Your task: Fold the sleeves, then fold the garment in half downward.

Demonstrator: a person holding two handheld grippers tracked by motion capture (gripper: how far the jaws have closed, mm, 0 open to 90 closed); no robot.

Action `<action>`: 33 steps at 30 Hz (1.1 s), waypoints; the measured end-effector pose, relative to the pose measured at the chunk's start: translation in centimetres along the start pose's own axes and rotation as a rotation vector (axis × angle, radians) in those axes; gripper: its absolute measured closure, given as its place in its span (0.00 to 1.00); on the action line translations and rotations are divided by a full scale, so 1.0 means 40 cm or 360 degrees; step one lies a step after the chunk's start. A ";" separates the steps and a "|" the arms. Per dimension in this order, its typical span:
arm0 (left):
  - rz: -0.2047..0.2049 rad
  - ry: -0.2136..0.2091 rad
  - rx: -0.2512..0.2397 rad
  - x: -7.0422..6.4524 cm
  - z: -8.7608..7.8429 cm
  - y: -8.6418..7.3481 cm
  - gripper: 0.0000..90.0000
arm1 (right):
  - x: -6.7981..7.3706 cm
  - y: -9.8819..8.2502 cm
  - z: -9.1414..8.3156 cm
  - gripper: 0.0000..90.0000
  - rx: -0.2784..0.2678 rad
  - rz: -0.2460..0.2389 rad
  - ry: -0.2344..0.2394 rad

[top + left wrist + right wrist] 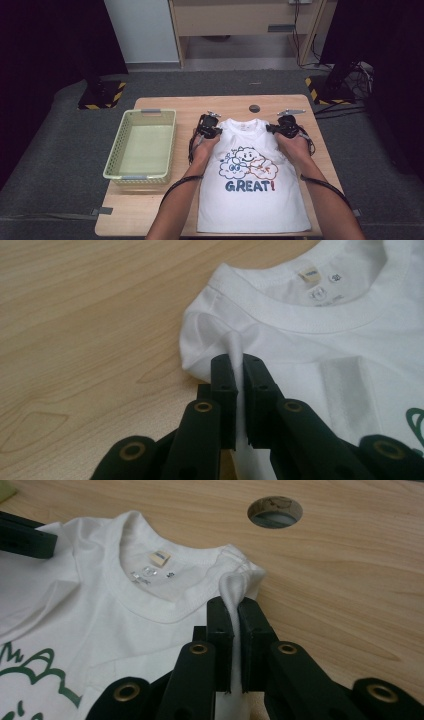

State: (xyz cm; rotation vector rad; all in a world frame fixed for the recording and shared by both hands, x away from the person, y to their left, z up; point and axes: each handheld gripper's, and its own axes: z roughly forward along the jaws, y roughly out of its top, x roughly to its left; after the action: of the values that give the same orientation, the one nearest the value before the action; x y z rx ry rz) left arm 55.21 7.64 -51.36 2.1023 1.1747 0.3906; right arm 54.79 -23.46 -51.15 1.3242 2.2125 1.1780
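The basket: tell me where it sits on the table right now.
In the high view the green basket sits on the left part of the wooden table, just left of the white T-shirt and the left tool.

A pale green basket (142,145) is being seen on the left part of the wooden table (165,210), its long side running away from the near edge and its inside bare. A round hole (254,108) is being shown in the tabletop near the far edge, and in the right gripper view (275,511) what may be a grey insert is being made out inside it. Two stands with yellow-and-black striped feet (101,95) are being seen on the grey floor (50,165) beyond the far corners. Light wooden furniture (245,20) is being seen farther back.
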 end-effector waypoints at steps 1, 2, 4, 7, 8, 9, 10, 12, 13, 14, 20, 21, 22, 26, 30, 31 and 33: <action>-0.0007 -0.0003 -0.0006 -0.001 -0.001 0.002 0.95 | 0.001 0.005 -0.005 0.95 0.0002 -0.0002 0.0001; -0.0005 -0.0004 -0.0015 0.000 -0.004 0.005 0.95 | 0.000 0.008 -0.007 0.95 0.0001 -0.0008 -0.0001; -0.0003 -0.0003 -0.0043 0.000 -0.011 0.013 0.95 | -0.001 0.015 -0.014 0.96 -0.0010 -0.0005 0.0003; 0.0010 0.0008 -0.0085 0.000 -0.025 0.026 0.95 | -0.003 0.026 -0.023 0.96 -0.0029 0.0011 0.0006; 0.0003 0.0010 -0.0098 0.001 -0.029 0.029 0.95 | -0.005 0.030 -0.026 0.96 -0.0032 0.0005 0.0004; 0.0003 0.0013 -0.0105 0.003 -0.033 0.033 0.95 | -0.006 0.034 -0.029 0.96 -0.0037 0.0006 0.0004; 0.0004 0.0012 -0.0109 0.005 -0.035 0.036 0.95 | -0.008 0.038 -0.032 0.96 -0.0042 0.0013 0.0004; 0.0004 0.0017 -0.0118 0.006 -0.040 0.040 0.95 | -0.009 0.046 -0.036 0.96 -0.0047 0.0015 0.0002; -0.0001 0.0018 -0.0128 0.006 -0.043 0.042 0.95 | -0.011 0.051 -0.039 0.96 -0.0051 0.0015 0.0003; 0.0002 0.0019 -0.0128 0.006 -0.045 0.044 0.95 | -0.012 0.055 -0.040 0.96 -0.0056 0.0013 0.0004; 0.0006 0.0025 -0.0179 0.002 -0.081 0.049 0.95 | -0.004 0.080 -0.049 0.96 -0.0086 0.0009 0.0023; -0.0002 0.0021 -0.0191 0.000 -0.087 0.048 0.95 | 0.001 0.083 -0.053 0.96 -0.0092 0.0014 0.0026; -0.0005 0.0013 -0.0203 -0.003 -0.095 0.048 0.95 | 0.003 0.085 -0.056 0.96 -0.0097 0.0001 0.0028; 0.0027 0.0015 -0.0239 -0.023 -0.141 0.047 0.95 | 0.026 0.088 -0.088 0.96 -0.0122 -0.0025 0.0052; 0.0086 0.0012 -0.0239 -0.051 -0.184 0.034 0.95 | 0.057 0.075 -0.132 0.96 -0.0092 -0.0063 0.0051; 0.0102 0.0012 -0.0234 -0.057 -0.190 0.029 0.95 | 0.066 0.069 -0.144 0.96 -0.0084 -0.0070 0.0048; 0.0126 0.0010 -0.0223 -0.071 -0.205 0.012 0.95 | 0.077 0.060 -0.168 0.96 -0.0102 -0.0060 0.0064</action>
State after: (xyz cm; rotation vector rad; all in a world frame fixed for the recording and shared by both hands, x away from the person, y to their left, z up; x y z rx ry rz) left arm 49.39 8.56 -44.94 2.0315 1.0393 0.5019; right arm 50.46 -23.59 -44.71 1.2385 2.1981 1.2615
